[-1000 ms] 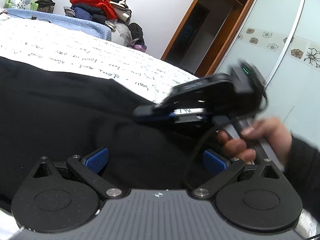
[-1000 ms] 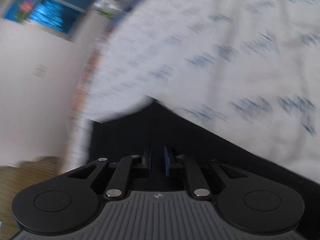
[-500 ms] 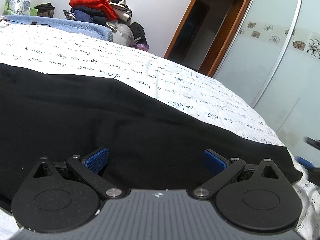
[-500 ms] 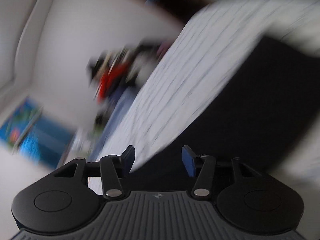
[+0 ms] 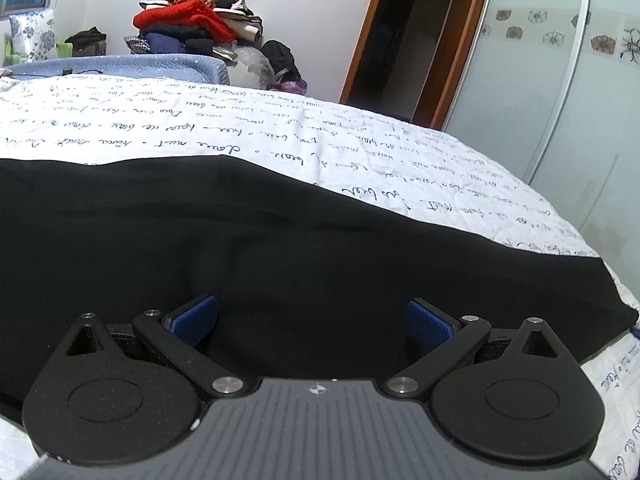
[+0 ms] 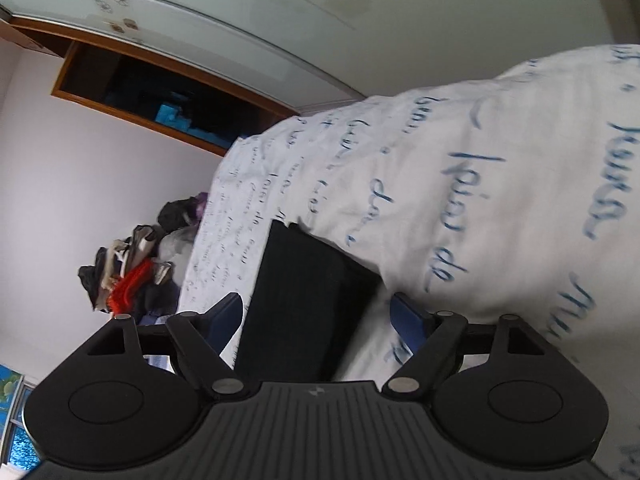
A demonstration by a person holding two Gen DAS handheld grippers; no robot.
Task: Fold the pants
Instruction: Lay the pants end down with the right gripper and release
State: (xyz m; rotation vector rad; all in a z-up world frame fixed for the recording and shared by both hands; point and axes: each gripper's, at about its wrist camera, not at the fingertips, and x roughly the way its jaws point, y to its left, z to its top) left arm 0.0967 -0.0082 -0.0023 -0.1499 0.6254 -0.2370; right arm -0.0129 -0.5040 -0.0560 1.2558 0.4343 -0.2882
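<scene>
Black pants [image 5: 248,248] lie flat across a white bedspread [image 5: 280,132] printed with blue handwriting. My left gripper [image 5: 312,322] is open and empty, low over the near edge of the pants. In the right wrist view the camera is rolled on its side. My right gripper [image 6: 316,316] is open at the end of the pants [image 6: 304,300], with the dark cloth edge between its spread fingers and neither pad pressing on it.
A pile of clothes [image 5: 200,24] with a red garment sits beyond the bed's far side. A wooden door frame [image 5: 360,40] and a sliding wardrobe door [image 5: 540,60] stand at the right. The bed's corner drops off at the right [image 5: 616,360].
The right gripper, shut over the pants a second ago, has opened, swung away to the pants' end and rolled sideways. The left gripper stayed open and barely moved.
</scene>
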